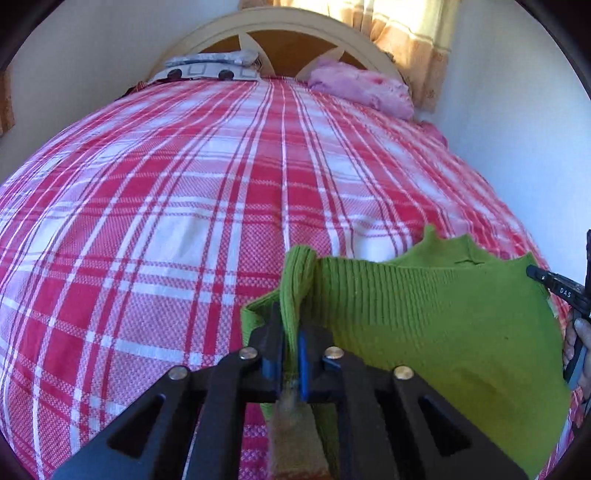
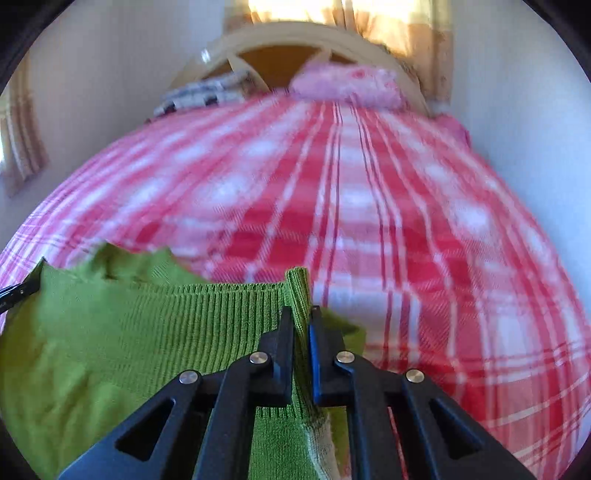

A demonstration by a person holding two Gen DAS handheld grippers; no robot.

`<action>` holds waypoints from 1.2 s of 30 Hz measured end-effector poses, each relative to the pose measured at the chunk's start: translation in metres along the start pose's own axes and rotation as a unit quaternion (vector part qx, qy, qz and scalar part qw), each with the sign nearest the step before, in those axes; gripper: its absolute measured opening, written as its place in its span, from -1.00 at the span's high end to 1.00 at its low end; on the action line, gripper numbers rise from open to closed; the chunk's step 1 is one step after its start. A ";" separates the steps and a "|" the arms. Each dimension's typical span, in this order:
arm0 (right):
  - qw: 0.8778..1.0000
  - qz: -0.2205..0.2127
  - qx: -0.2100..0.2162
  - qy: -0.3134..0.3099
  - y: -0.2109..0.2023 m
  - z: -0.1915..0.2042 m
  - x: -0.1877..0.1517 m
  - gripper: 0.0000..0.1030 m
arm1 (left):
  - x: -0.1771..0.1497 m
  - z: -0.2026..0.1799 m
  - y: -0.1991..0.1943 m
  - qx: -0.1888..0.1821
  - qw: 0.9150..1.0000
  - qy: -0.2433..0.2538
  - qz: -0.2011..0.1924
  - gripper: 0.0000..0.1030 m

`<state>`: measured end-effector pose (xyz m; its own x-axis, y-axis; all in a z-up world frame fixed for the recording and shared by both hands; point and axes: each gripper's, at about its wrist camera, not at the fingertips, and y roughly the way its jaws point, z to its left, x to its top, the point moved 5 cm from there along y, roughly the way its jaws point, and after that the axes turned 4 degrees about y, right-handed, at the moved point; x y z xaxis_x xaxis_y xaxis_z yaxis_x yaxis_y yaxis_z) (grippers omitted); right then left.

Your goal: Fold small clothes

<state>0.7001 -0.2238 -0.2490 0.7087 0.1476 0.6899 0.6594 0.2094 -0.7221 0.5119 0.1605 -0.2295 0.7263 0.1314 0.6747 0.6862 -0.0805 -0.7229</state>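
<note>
both tongs are clamped on the ribbed hem of a green knit sweater (image 1: 424,317): left tongs (image 1: 290,343) at one corner, right tongs (image 2: 303,332) at the other, stretching it above the red plaid bed (image 1: 184,203).

Our left claw (image 1: 291,332) is clamped on a bunched ribbed edge of the green knit garment (image 1: 424,314), which stretches out to our right above the bed (image 1: 184,184) with its red and white plaid cover. At the right edge, part of our right claw (image 1: 561,291) shows beside the cloth. Far off, a pink pillow (image 1: 362,88) and a patterned pillow (image 1: 207,68) lie against the curved headboard (image 1: 280,26).
</note>
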 end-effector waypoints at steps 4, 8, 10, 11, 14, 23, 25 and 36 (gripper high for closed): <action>1.000 0.013 -0.004 0.018 -0.006 -0.009 -0.001 0.12 | -0.001 0.001 -0.025 0.019 1.000 0.008 -0.014 0.64; 0.999 -0.034 0.025 0.018 -0.064 0.001 -0.009 -0.20 | -0.015 -0.005 -0.072 0.030 0.998 0.028 -0.053 0.26; 0.997 -0.037 0.062 0.005 -0.086 0.017 -0.024 -0.20 | -0.027 -0.016 -0.090 0.020 0.997 0.038 -0.066 -0.10; 0.995 -0.035 0.088 -0.011 -0.099 0.031 -0.039 -0.20 | -0.034 -0.021 -0.095 0.016 0.997 0.044 -0.065 -0.16; 0.992 -0.009 0.115 -0.056 -0.112 0.059 -0.083 -0.20 | -0.059 -0.038 -0.094 0.029 0.996 0.071 -0.034 -0.19; 0.996 -0.011 0.086 -0.030 -0.125 0.049 -0.122 -0.21 | -0.086 -0.039 -0.071 0.063 0.995 0.073 0.009 -0.44; 0.997 -0.022 0.070 -0.016 -0.131 0.037 -0.116 -0.23 | -0.086 -0.036 -0.068 0.061 0.996 0.069 0.010 -0.50; 0.999 0.017 0.041 -0.006 -0.108 0.009 -0.136 -0.25 | -0.093 -0.026 -0.067 0.042 0.998 0.035 0.020 -0.89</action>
<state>0.5303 -0.2575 -0.2645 0.7270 0.1684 0.6656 0.6111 0.2832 -0.7391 0.3993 0.1276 -0.2401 0.7565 0.0612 0.6512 0.6524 -0.0002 -0.7579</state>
